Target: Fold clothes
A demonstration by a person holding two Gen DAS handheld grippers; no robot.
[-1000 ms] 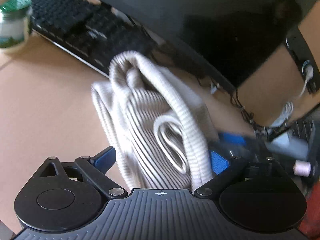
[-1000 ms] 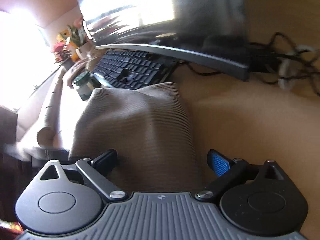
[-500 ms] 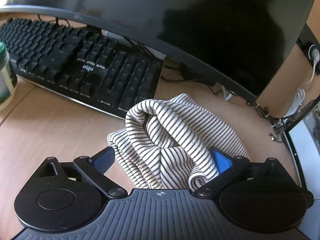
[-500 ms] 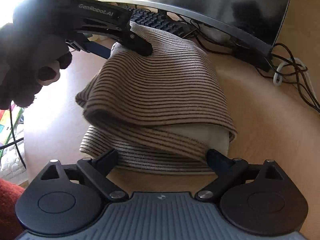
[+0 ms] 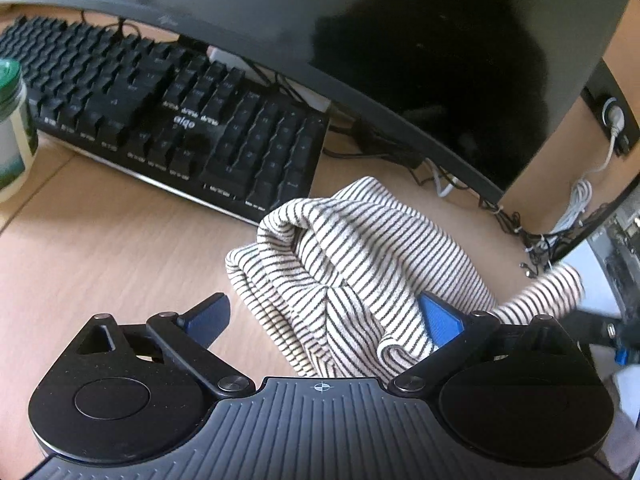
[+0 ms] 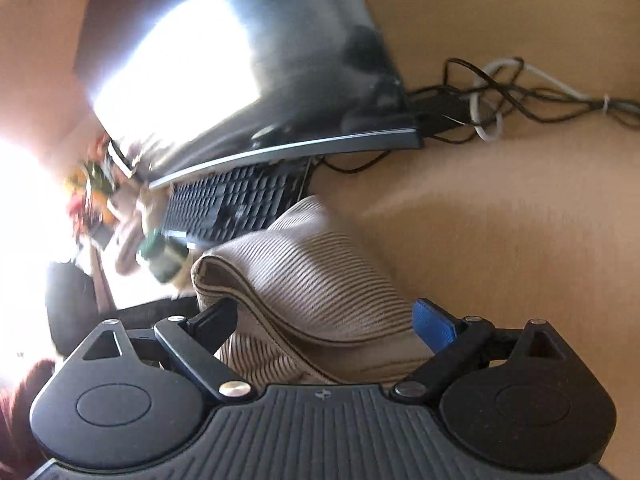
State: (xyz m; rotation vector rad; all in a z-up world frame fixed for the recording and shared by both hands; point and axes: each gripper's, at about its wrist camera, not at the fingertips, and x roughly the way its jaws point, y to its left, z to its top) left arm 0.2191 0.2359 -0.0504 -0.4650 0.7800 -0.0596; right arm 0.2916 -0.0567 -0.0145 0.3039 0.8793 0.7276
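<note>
1. Desk (image 5: 100,248): wood top. Monitor (image 5: 400,40) + keyboard (image 5: 168,120) crowd the back, so little free room to lay cloth flat.
2. Striped top (image 5: 360,264): cream w/ dark stripes, bunched in a rounded, layered bundle on the desk just in front of the keyboard's right end. Several layers stacked, edges uneven, one loose end trailing off to the right. In the right wrist view, top (image 6: 320,280) shows an upper flap draped over a lower layer.
3. Left gripper (image 5: 324,312): jaws spread wide, holding nothing. The right finger is against the cloth, the left finger clear of it.
4. Right gripper (image 6: 326,316): also wide; bundle sits between the fingers but isn't pinched. View is blurred, so contact on either side is hard to judge.
5. Jar (image 5: 12,132) w/ green lid at far left, well apart from the cloth. Cables (image 6: 500,92) behind the monitor, also apart.
6. My read: scene fits either a part-done fold needing tidying or a bundle just let go. Either way, for a good fold: grip matching edges not the middle, keep layers square, press flat, and keep cloth off the keyboard and cables.
</note>
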